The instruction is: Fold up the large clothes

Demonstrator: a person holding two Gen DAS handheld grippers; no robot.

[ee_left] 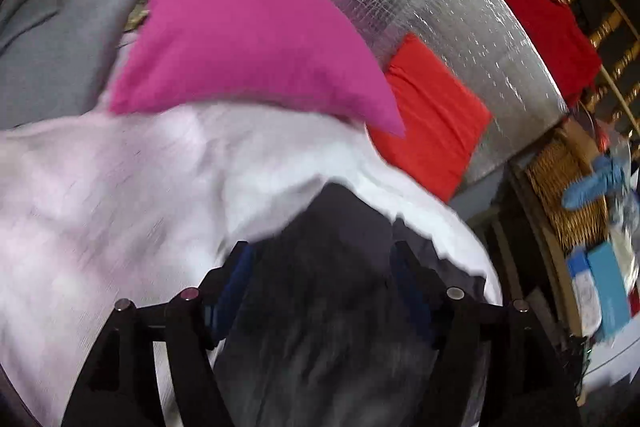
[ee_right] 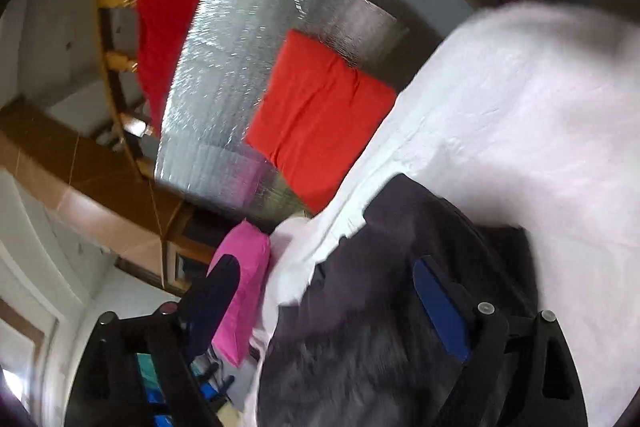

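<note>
The left gripper is standing with jaws apart around dark cloth lying on the white garment; the right gripper is likewise spread over the same dark cloth. Judging by this, both should be closing on one edge together, keeping it taut. The left view is showing a grey garment; the right is showing floor tiles.

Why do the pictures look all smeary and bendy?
Left wrist view: the white cloth and dark garment are streaked by motion blur. Right wrist view: the silver mat glints with glare, and the fisheye lens curves the wooden railing.
</note>
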